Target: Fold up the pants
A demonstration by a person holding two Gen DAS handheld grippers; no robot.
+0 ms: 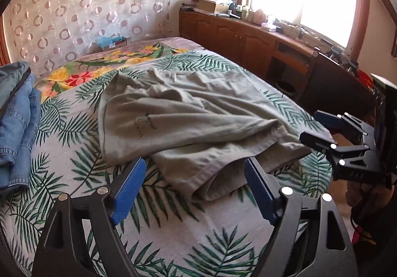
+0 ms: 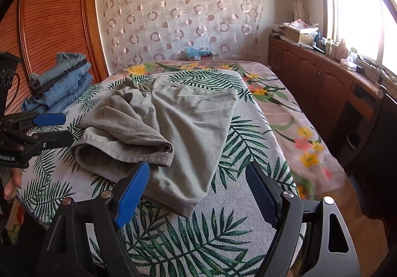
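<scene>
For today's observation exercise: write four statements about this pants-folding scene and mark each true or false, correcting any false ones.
1. The grey pants lie rumpled on the leaf-print sheet. True.
2. The left gripper is clamped on the pants. False: its jaws stand open, holding nothing.
3. Folded denim clothes are stacked beside the pants. True.
4. The right gripper holds a denim garment. False: it is open and empty.

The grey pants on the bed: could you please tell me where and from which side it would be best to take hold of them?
Probably the hem of the grey pants leg end, which lies flat and free on the palm-leaf sheet at the near edge. Come from the near side, low, with the right gripper, whose jaws stand open right before it.
</scene>
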